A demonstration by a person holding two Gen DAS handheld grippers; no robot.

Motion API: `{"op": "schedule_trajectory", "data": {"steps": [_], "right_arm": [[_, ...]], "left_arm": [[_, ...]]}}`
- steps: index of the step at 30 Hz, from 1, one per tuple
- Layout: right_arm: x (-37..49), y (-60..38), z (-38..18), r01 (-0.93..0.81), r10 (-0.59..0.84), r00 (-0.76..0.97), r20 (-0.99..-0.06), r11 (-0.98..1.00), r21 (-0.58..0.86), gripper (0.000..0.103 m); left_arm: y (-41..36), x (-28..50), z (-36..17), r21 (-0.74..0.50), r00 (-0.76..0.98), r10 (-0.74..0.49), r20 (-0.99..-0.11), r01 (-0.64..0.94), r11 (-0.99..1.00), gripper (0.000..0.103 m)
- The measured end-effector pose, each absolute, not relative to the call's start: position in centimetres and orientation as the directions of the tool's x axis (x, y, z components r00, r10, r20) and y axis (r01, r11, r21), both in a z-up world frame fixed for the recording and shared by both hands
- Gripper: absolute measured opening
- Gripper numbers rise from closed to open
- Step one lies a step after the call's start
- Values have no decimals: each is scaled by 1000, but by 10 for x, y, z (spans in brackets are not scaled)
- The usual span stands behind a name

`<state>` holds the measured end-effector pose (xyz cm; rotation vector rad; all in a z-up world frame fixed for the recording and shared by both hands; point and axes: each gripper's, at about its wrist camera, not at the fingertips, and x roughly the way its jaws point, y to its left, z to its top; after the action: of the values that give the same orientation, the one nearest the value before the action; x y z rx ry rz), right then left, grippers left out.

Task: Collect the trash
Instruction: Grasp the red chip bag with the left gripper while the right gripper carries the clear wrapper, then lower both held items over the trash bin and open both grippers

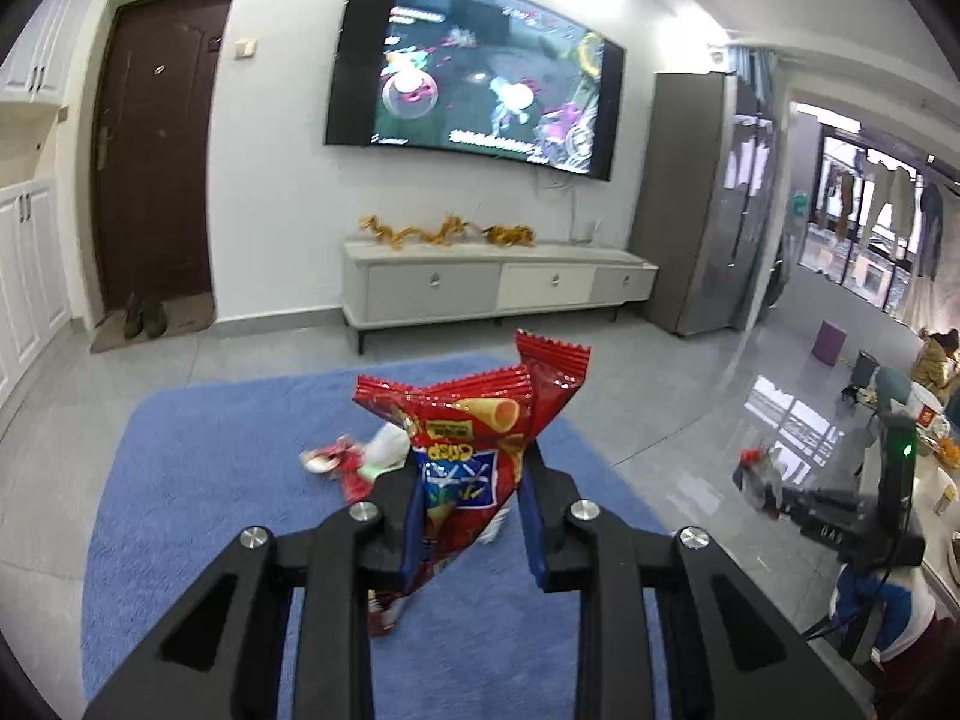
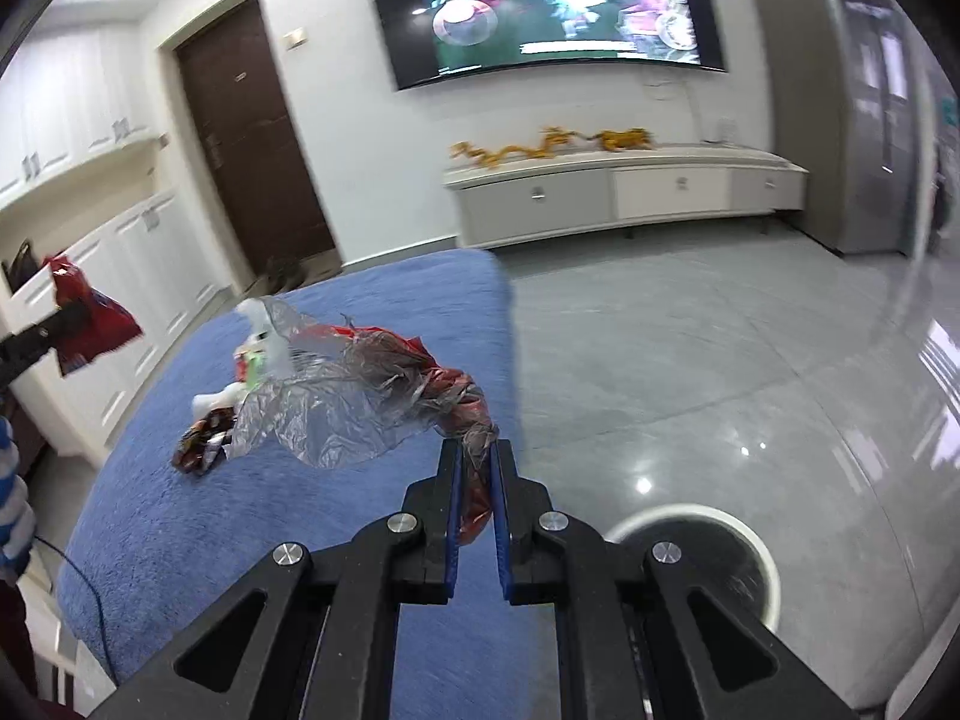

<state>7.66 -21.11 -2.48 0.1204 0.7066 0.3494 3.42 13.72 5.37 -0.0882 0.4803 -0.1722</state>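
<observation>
Both claws are loaded: left claw [image 1: 468,516] pinches a red snack bag [image 1: 474,456] upright, right claw [image 2: 474,486] is clamped on a crumpled clear-and-red wrapper [image 2: 384,396] trailing leftward. More wrappers [image 2: 210,444] lie on the blue rug [image 2: 180,510]. What looks like a bin [image 2: 762,564] sits low, nearest the right claw.

Two wrappers up in my grip, more litter down on the rug.

My left gripper [image 1: 468,480] is pinching a red snack bag [image 1: 474,438], standing upright and crumpled, its print upside down, top seal flared open above the fingers. My right gripper [image 2: 475,462] clamps a twisted red-and-clear plastic wrapper [image 2: 360,396], its crinkled film fanning out to the left. On the blue rug [image 2: 300,510] I see a small pile of loose wrappers [image 2: 222,420], red, white and green, lying together.
</observation>
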Motion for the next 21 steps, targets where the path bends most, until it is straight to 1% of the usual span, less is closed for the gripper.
{"op": "schedule_trajectory", "data": {"steps": [3, 9, 15, 21], "right_arm": [[67, -245, -32, -199, 310, 722, -619, 949, 244, 9], [61, -296, -63, -76, 235, 706, -668, 963, 258, 9], [60, -338, -106, 35, 206, 661, -722, 952, 304, 9], [83, -359, -153, 122, 210, 592, -778, 931, 344, 10]], "left_arm": [[107, 41, 59, -117, 860, -233, -454, 202, 972, 25], [24, 69, 49, -106, 789, -346, -508, 341, 934, 26], [-72, 110, 16, -88, 676, -404, -617, 451, 888, 26], [-144, 145, -33, -72, 576, -398, -714, 505, 860, 28]]}}
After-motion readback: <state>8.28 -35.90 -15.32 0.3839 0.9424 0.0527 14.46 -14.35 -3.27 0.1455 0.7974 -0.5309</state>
